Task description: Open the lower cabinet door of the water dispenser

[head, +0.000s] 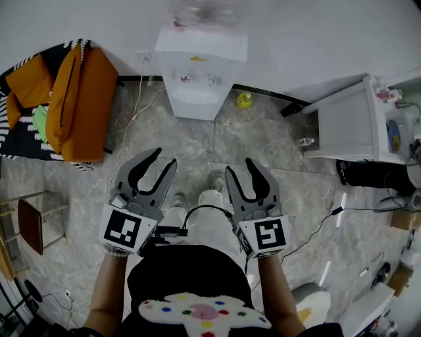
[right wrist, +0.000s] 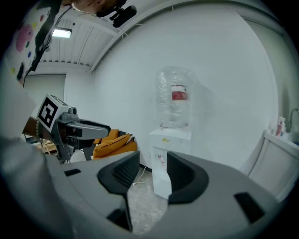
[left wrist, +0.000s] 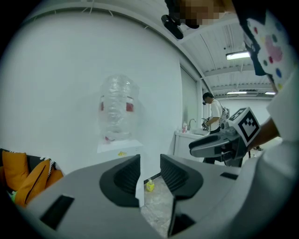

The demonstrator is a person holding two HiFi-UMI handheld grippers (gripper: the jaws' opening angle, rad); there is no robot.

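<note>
The dispenser (head: pixel 197 72) stands on the floor (head: pixel 197 145) against the wall (head: pixel 309 33), well ahead of both tools. A clear bottle (head: pixel 204 13) sits on top of it. Its lower front (head: pixel 195 105) faces the person; the door seam is too small to make out.

The left tool (head: pixel 165 158) is held level with the right tool (head: pixel 241 166), side by side and apart, both pointing toward the dispenser.

Left tool: jaws spread, nothing between the pads. The gap frames the dispenser's edge and a small yellow item (left wrist: pixel 149 186) on the floor beside it.

Right tool: jaws spread wide, nothing between the pads. The gap frames the dispenser's lower body, far off.

An orange cushion (head: pixel 82 99) lies left of the dispenser.
</note>
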